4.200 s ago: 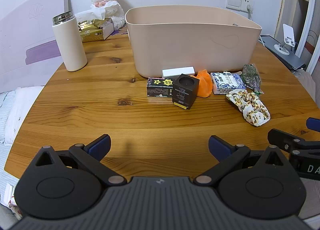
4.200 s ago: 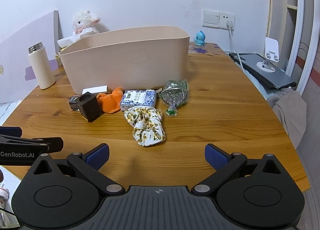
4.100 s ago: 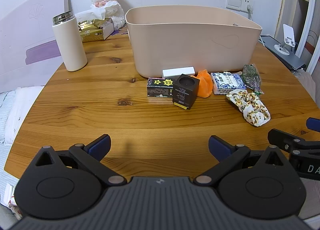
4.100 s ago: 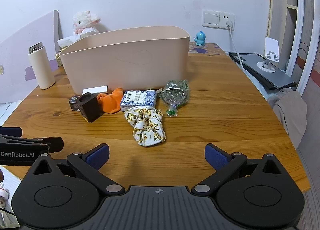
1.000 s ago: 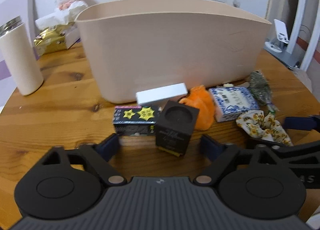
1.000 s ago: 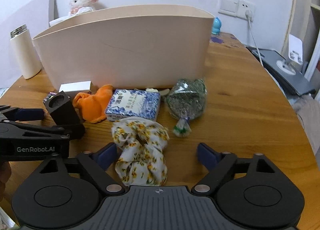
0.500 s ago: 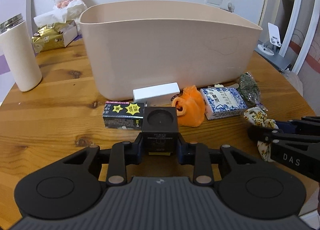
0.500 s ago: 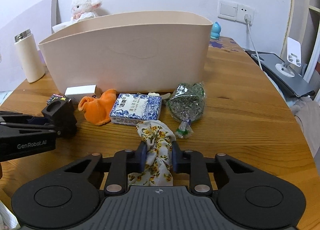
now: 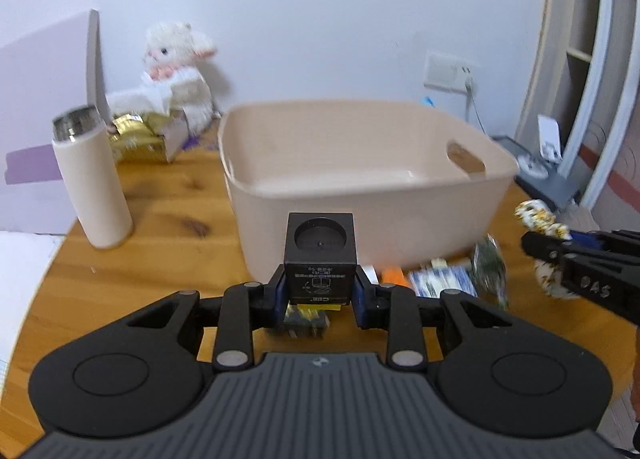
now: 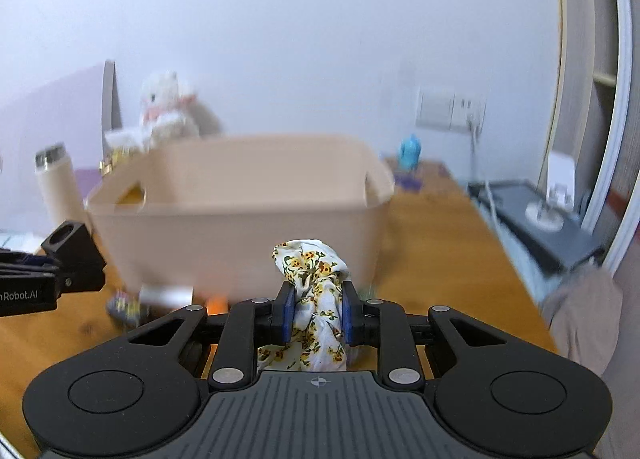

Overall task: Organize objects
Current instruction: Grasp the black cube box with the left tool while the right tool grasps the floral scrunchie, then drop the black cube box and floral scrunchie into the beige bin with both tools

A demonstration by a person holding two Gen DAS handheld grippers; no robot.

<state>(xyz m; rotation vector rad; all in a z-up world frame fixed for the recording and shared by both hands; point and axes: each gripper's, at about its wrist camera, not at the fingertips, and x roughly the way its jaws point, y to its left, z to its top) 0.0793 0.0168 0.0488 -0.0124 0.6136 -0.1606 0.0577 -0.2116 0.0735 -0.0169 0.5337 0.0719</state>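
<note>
Carry step: left gripper is clamped on a black cube, right gripper pinches a floral scrunchie; both are lifted, bin at 12 o'clock. Next: move over rim, release.

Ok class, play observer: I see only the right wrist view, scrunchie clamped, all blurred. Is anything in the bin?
Observer: In the left wrist view the bin shows a bare floor, as far as I can see.
Operator: What does the other gripper hold?
Observer: The left gripper is shut on a black cube, round recess on top.
Operator: What lies on the table?
Observer: A blue-and-white packet and a green packet, by the bin's near wall.
</note>
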